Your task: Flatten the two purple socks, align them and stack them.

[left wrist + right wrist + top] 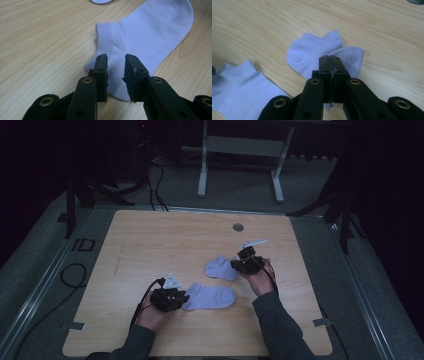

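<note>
right gripper (331, 75) pinching far sock (312, 53); left gripper (116, 72) astride near sock (150, 32)

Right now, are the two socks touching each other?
Apart. In the high view, a strip of bare table shows between the near sock by the left gripper and the far sock that the right gripper pinches.

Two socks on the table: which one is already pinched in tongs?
The far sock: the right tongs are shut on its edge. The near sock lies flat, with the left tongs open over it.
</note>
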`<action>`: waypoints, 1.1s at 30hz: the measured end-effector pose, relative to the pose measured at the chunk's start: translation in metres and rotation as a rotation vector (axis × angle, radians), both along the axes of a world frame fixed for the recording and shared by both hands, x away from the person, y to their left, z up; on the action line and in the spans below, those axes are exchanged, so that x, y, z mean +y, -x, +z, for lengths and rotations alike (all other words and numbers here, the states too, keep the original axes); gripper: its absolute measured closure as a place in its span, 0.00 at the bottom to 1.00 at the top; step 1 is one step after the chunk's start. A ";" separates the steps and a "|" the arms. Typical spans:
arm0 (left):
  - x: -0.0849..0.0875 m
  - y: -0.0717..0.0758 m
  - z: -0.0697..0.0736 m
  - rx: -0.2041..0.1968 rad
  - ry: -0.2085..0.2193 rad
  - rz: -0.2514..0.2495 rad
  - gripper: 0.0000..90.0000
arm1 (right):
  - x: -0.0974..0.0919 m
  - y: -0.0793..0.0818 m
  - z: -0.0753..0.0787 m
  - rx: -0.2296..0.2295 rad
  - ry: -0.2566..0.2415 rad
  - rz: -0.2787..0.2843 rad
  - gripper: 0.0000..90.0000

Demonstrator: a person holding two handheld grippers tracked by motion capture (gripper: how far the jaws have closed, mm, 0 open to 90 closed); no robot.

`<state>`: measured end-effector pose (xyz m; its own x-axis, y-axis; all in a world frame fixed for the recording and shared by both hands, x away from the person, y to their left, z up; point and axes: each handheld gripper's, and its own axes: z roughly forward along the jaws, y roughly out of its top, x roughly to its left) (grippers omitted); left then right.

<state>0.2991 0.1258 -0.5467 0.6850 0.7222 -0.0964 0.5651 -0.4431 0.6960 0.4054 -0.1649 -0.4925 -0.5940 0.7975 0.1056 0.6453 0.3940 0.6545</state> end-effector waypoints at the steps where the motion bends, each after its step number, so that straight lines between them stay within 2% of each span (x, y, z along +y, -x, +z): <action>1: 0.000 0.000 0.000 0.001 0.000 0.001 0.80 | -0.003 0.000 -0.001 -0.002 -0.001 -0.003 0.99; 9: 0.001 0.000 0.000 0.005 0.000 0.006 0.80 | -0.025 0.001 -0.005 0.004 -0.015 -0.039 0.98; 10: 0.000 0.000 0.000 0.006 -0.002 0.003 0.80 | -0.034 0.002 -0.006 0.008 -0.032 -0.060 0.98; 16: -0.001 0.000 -0.001 0.011 -0.009 -0.003 0.80 | -0.048 0.003 -0.014 0.032 -0.019 -0.072 0.97; 28: -0.002 -0.001 -0.003 0.016 -0.015 -0.003 0.80 | -0.066 0.008 -0.017 0.015 0.088 -0.108 0.87; 29: -0.003 -0.001 -0.003 0.017 -0.015 -0.003 0.80 | -0.067 0.008 -0.016 0.000 0.111 -0.119 0.80; 32: -0.003 -0.001 -0.003 0.018 -0.015 -0.003 0.80 | -0.066 0.008 -0.014 -0.011 0.130 -0.118 0.77; 33: -0.003 -0.001 -0.004 0.019 -0.015 -0.003 0.80 | -0.062 0.008 -0.010 -0.022 0.148 -0.088 0.74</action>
<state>0.3001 0.1226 -0.5504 0.6854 0.7215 -0.0988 0.5767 -0.4550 0.6785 0.3978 -0.2272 -0.5029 -0.5218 0.8526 -0.0290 0.6677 0.4294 0.6081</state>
